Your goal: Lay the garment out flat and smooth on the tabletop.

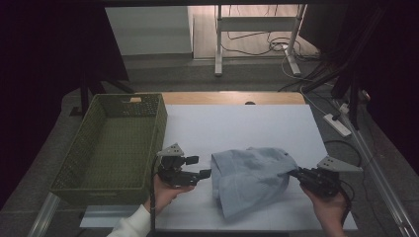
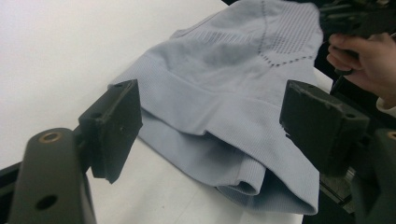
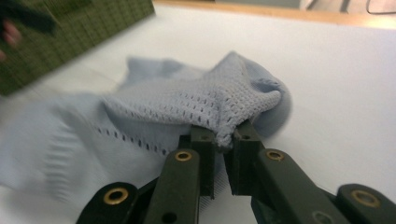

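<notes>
White-covered bench in a dark room, cables seen on the floor behind.
A pale blue knit garment lies at the near middle; its edge is pinched by the clenched right claw, its hem framed by the released left claw; a green basket is seen left.

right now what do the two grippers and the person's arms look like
Both the left gripper and right gripper are black, each topped by a grey three-cornered plate, with flat black jaws and brass-coloured pivot rings. A dark cable trails from the left one. The left arm wears a white sleeve.
</notes>
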Demonstrator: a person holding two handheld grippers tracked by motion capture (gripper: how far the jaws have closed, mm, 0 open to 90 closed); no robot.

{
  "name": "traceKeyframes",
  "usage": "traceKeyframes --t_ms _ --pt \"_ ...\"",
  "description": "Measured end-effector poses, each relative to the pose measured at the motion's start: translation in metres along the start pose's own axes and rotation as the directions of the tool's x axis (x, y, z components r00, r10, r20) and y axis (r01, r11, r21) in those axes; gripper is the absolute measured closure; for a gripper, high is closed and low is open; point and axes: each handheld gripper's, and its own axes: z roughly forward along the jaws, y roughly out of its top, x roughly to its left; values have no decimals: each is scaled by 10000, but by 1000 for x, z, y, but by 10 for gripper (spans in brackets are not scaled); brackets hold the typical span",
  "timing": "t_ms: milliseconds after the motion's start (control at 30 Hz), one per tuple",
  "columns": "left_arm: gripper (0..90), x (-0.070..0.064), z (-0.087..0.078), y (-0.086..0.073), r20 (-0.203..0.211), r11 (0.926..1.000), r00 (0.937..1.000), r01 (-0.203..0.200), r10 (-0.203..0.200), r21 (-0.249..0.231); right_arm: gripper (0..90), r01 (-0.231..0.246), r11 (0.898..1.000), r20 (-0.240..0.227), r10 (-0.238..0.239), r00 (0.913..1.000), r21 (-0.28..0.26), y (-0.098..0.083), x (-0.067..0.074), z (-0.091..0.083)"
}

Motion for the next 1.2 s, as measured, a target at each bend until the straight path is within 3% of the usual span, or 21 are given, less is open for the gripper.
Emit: traceKeyframes --t_ms 233,433,600,767,900,933,1000,1100,1200 --pt "218 1 0 0 -14 10000 10000 21 -21 -25 827 54 9991 -105 -58 9999 -427 7 5 -5" --pt "218 2 0 0 9 10000 10000 55 -55 16 828 57 9929 -336 -97 9994 -1188 22 13 -15" --pt "218 2 -1 0 28 10000 10000 80 -80 -37 828 497 9842 -263 -549 9981 -1702 37 25 -26" --pt "217 3 -1 1 60 9999 9999 99 -99 -57 828 1029 9679 -464 -1165 9921 -2294 57 43 -31" --pt "217 3 -2 2 79 9999 9999 114 -113 -95 828 1416 9566 -702 -1644 9839 -2546 71 59 -26" --pt "217 2 -2 2 86 9999 9999 101 -101 -81 828 1614 9505 -899 -1912 9774 -2656 80 69 -20" --pt "216 2 -2 2 84 9999 9999 82 -81 -66 827 1802 9480 -1160 -2164 9694 -2624 86 80 -13" --pt "216 2 -3 1 75 9999 9999 90 -90 -77 827 2000 9519 -1347 -2351 9626 -2322 86 90 4" --pt "216 2 -4 1 42 9999 10000 79 -79 -101 827 1829 9657 -1623 -2135 9634 -1845 77 92 29"
